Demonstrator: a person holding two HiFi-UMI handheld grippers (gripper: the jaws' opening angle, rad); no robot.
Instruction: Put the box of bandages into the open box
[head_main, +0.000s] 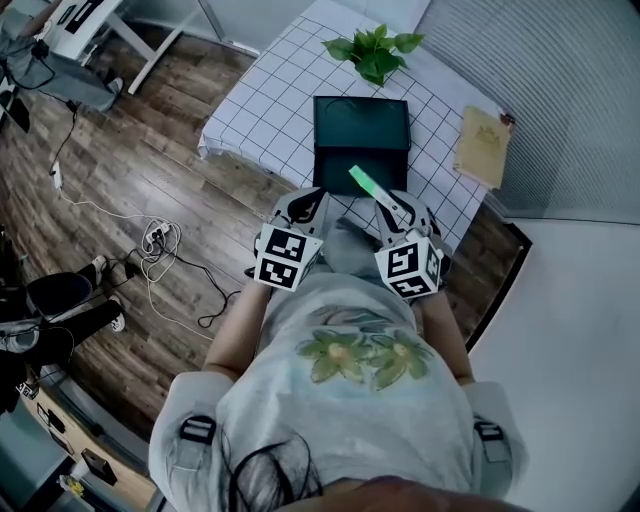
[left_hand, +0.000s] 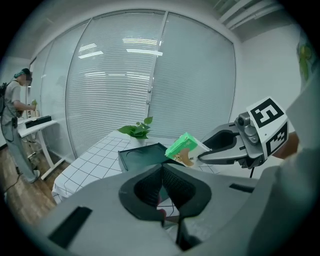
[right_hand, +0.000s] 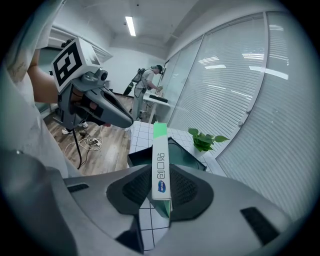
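Note:
The box of bandages (head_main: 364, 182) is a slim green and white carton, and my right gripper (head_main: 388, 202) is shut on its near end. It stands on edge between the pads in the right gripper view (right_hand: 160, 167), pointing toward the open box (right_hand: 184, 152). That dark green open box (head_main: 360, 135) lies on the checked table (head_main: 260, 110), just beyond both grippers. My left gripper (head_main: 308, 202) hovers to the left of the carton, shut with nothing between its pads (left_hand: 172, 182). The left gripper view shows the carton (left_hand: 184, 148) held in the air in front of the open box (left_hand: 142, 155).
A potted plant (head_main: 375, 50) stands at the table's far end, behind the open box. A tan booklet (head_main: 483, 145) lies at the right edge of the table. Cables and a power strip (head_main: 160, 240) trail over the wooden floor on the left. A person (left_hand: 15, 115) works at a desk farther off.

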